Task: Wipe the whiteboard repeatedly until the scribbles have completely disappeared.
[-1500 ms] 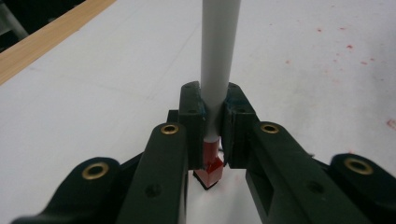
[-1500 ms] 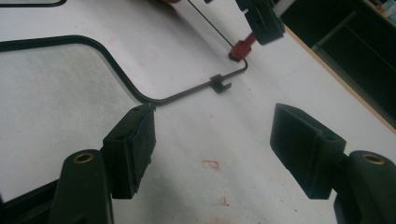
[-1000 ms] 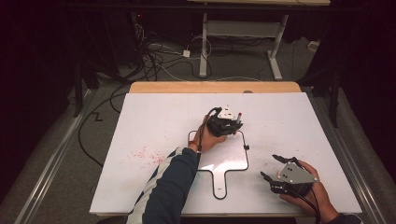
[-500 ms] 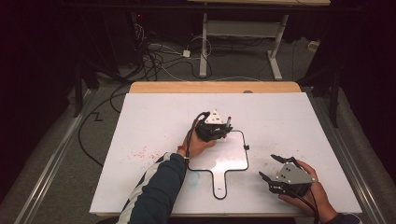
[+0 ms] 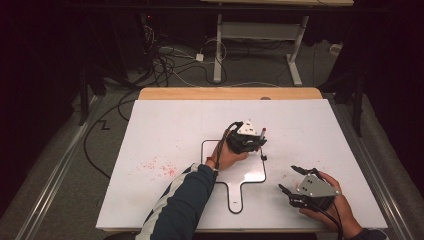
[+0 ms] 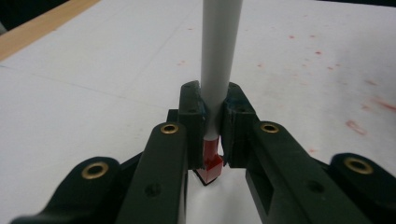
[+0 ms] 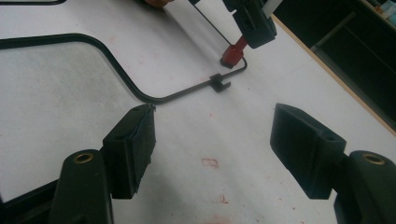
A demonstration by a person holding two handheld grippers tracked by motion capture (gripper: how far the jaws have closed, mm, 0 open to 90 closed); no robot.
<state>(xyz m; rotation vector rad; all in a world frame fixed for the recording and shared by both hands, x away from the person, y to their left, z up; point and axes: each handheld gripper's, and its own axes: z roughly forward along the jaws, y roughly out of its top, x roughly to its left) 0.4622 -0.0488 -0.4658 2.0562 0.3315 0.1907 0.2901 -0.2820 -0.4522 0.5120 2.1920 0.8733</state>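
- Near the middle of the tabletop [image 5: 165,135], the left gripper [image 5: 250,141] is clamped on a marker [image 6: 219,60] with a white barrel and a red end.
- From the left gripper view, both jaws press the marker's barrel just above its red end, which points down at the white surface.
- From the right gripper view, the marker's red end sits just beside the black rim of a small paddle-shaped whiteboard [image 5: 232,172], near a little black clip on that rim.
- That whiteboard lies flat on the tabletop, its handle toward the person.
- Toward the near right edge, the right gripper [image 5: 292,181] is held low over the tabletop with its jaws wide apart and nothing between them, well apart from the marker.
- Faint red specks mark the white surface [image 5: 157,167] left of the whiteboard.
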